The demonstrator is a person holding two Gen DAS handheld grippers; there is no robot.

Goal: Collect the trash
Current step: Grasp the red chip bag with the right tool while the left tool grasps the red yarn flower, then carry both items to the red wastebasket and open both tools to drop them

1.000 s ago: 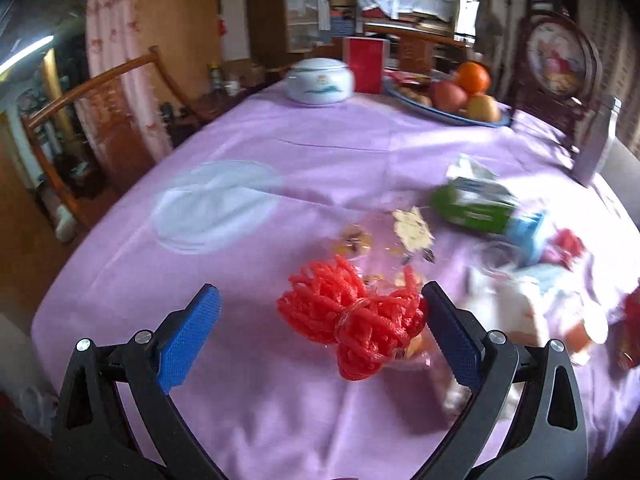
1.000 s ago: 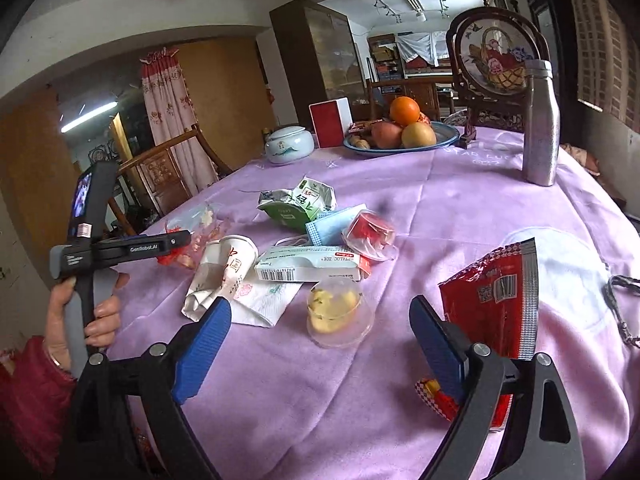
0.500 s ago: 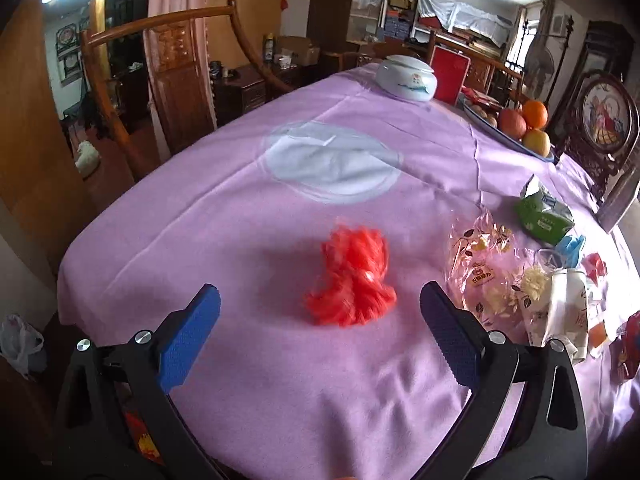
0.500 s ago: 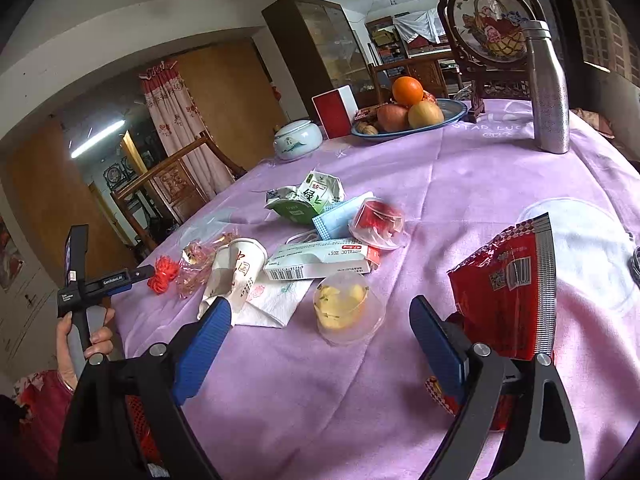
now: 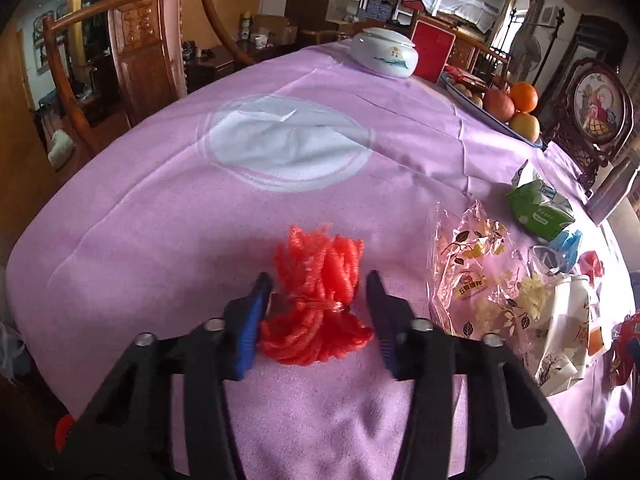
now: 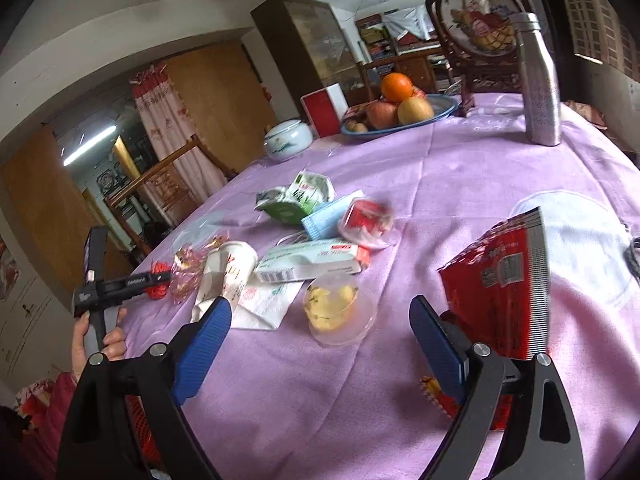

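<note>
The left tongs (image 5: pixel 316 312) are straddling the red mesh netting (image 5: pixel 320 300), which is lying bunched on the purple cloth of the desk (image 5: pixel 160 220) near its front edge. Their jaws have just been closing around it; the left pad appears to be touching the bundle at its tied waist, while on the right a sliver of cloth is showing between pad and mesh, so a firm grip cannot be confirmed. The netting seems to be approached at its narrow tied middle because that is where the bundle is most compact. The right tongs (image 6: pixel 320 340) are standing wide open and holding nothing, hovering above the cloth in front of a clear plastic cup (image 6: pixel 338 308), which is lying on its side with pale yellow food remains inside. A red snack bag (image 6: pixel 500 280) is standing just right of the right jaw, apparently uncollected. The remaining litter is clustered mid-desk: a crumpled clear wrapper (image 5: pixel 472 276), a paper cup (image 6: pixel 232 268) lying tipped over a napkin (image 6: pixel 264 304), a green carton (image 6: pixel 300 200) crushed flat, and a blue face mask (image 6: pixel 328 220). A blue fruit bowl (image 6: pixel 440 116) is holding an orange and apples at the far side, beside a lidded white jar (image 6: pixel 288 140) whose contents are hidden. A metal bottle (image 6: pixel 540 84) is standing upright, capped. No trash receptacle is identifiable with certainty.
</note>
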